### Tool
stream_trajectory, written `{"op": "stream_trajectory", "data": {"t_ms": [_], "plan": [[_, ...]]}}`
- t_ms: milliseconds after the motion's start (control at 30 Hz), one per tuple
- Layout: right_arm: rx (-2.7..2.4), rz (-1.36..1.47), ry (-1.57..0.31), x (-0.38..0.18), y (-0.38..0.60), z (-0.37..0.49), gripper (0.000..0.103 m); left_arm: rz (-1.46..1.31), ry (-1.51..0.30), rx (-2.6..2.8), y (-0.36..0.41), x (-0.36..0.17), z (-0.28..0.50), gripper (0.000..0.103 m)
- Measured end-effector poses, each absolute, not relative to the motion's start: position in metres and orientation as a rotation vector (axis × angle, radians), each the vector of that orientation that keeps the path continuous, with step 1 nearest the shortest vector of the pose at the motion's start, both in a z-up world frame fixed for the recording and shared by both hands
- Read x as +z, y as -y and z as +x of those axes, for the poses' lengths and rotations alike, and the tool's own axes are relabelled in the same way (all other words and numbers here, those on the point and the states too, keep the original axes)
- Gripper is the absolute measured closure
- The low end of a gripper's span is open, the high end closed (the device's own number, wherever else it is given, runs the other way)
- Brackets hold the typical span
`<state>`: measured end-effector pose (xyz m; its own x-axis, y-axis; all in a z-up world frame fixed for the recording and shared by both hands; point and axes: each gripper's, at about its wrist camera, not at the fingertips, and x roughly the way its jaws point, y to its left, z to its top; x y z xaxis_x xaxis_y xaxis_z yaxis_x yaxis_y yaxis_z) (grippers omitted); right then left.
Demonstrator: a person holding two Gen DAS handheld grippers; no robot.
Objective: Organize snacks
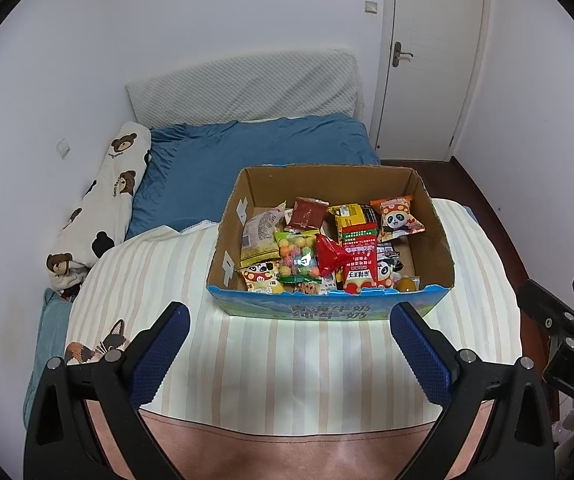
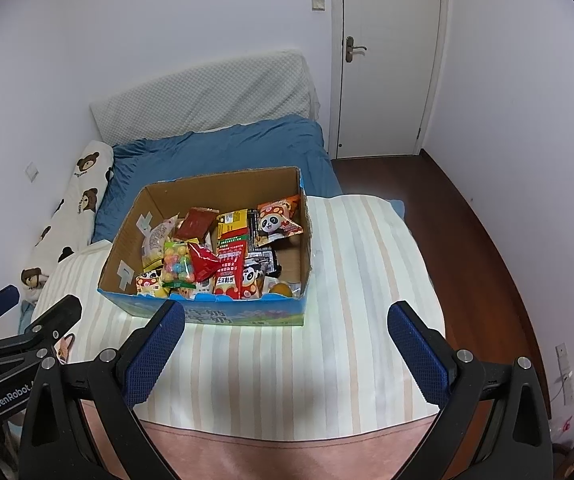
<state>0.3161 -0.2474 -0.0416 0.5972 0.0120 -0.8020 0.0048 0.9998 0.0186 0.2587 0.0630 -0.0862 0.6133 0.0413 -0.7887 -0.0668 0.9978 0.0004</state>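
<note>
Two hand-held grippers hover released above a bed, snacks boxed ahead.

Nearest, the left hand-held gripper [image 1: 289, 344] and right hand-held gripper [image 2: 285, 344] both gape wide, holding nothing, over a striped quilt [image 1: 287, 360] with a pink border. Beyond them, resting on that quilt, an open cardboard box [image 1: 439, 240] holds the snack packets [image 1: 323, 248], heaped together inside. Farther back lie a blue blanket [image 1: 215, 160], a bear-print pillow [image 1: 99, 208] along the left wall, a white quilted headboard cushion [image 1: 243, 84], then a closed white door [image 1: 431, 56] beside dark wooden floor [image 2: 487, 240].
</note>
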Motion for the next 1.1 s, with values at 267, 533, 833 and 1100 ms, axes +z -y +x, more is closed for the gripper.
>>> {"op": "stream_trajectory", "data": {"t_ms": [267, 533, 833, 1100], "plan": [[0.001, 0.016, -0.937, -0.0428, 0.2459, 0.3160, 0.000, -0.019, -0.911, 0.057, -0.0639, -0.0925, 0.2576, 0.000], [0.000, 0.017, -0.935, -0.0434, 0.2450, 0.3155, 0.000, -0.020, -0.910, 0.068, -0.0669, -0.0936, 0.2571, 0.000], [-0.003, 0.019, -0.932, -0.0417, 0.2445, 0.3138, 0.000, -0.018, -0.900, 0.062, -0.0683, -0.0924, 0.2566, 0.000], [-0.002, 0.021, -0.932, -0.0417, 0.2444, 0.3136, 0.000, -0.013, -0.893, 0.059, -0.0662, -0.0915, 0.2564, 0.000]]}}
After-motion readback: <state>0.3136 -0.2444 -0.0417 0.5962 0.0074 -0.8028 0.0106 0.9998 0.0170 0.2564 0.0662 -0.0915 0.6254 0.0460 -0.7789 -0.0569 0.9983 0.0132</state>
